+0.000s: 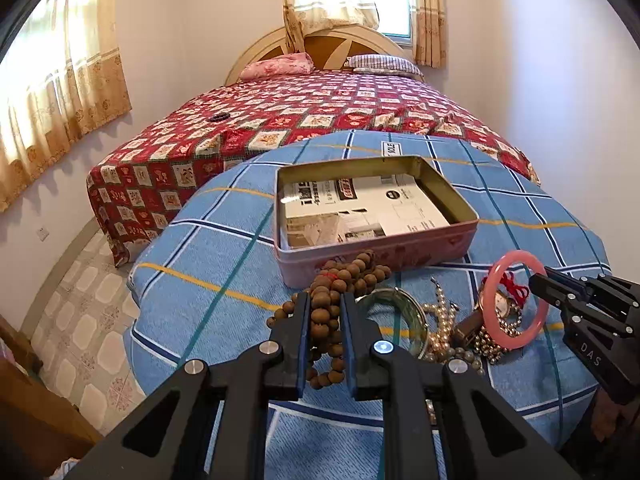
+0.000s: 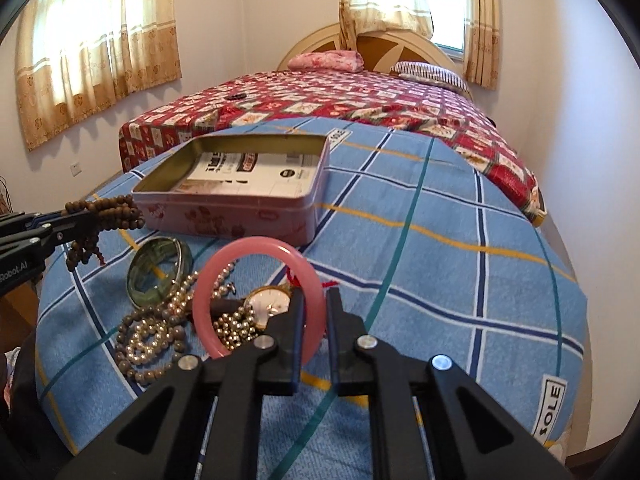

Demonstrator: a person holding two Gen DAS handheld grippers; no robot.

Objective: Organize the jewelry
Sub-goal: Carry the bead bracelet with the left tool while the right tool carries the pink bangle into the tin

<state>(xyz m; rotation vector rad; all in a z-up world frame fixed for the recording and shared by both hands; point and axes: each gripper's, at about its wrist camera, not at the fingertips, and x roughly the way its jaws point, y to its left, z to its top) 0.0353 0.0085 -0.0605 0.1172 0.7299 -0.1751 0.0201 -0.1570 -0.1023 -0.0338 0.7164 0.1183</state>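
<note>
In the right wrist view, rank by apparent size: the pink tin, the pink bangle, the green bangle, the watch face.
1. Pink tin, plainly largest.
2. Pink bangle, held in the right gripper; nearness to the camera inflates it.
3. Green bangle, so its rank against the pink one is unsure.
4. Watch face, smallest.

A tin (image 1: 376,216) sits on a cloth-covered table (image 1: 208,264), with papers (image 1: 360,204) lying inside it. Near of the tin, a bead string (image 1: 340,280) is held in the left gripper (image 1: 325,300). Right of that lie a bangle (image 2: 158,270), a pearl strand (image 2: 160,328) and a watch (image 2: 270,302), heaped together. Above the heap, the right gripper (image 2: 315,300) holds a ring bracelet (image 2: 256,300). A bed (image 1: 320,108) stands beyond the table.
</note>
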